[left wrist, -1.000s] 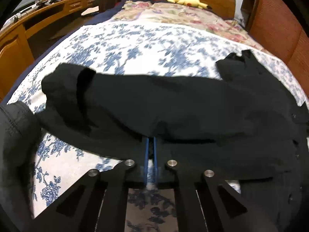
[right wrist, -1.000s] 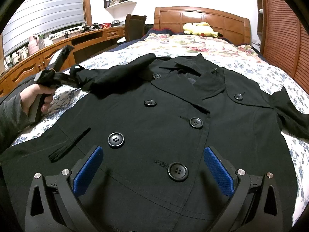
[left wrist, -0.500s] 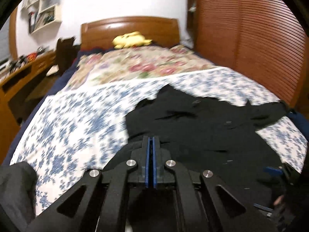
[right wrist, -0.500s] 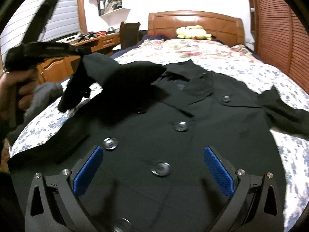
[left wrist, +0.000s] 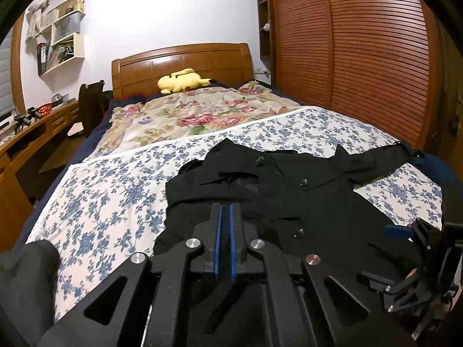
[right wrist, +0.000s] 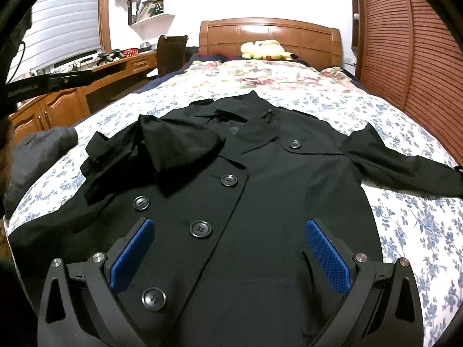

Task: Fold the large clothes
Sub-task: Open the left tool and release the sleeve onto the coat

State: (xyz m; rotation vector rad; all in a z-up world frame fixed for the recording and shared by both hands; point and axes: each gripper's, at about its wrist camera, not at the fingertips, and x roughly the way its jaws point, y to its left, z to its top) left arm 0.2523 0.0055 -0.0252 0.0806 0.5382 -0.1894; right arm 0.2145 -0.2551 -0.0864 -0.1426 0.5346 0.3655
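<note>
A home bedroom, going by the bed (left wrist: 121, 190) with wooden headboard (left wrist: 185, 60) and floral quilt (left wrist: 191, 115), yellow plush toy (left wrist: 181, 81) at the pillow end, louvred wooden wardrobe doors (left wrist: 361, 63), wall shelves (left wrist: 62, 49) of books, and long wooden counter (right wrist: 86, 86) beneath a shuttered window (right wrist: 60, 31).

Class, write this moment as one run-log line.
left claw: shut, empty | right claw: open above black coat | one sleeve folded in
</note>
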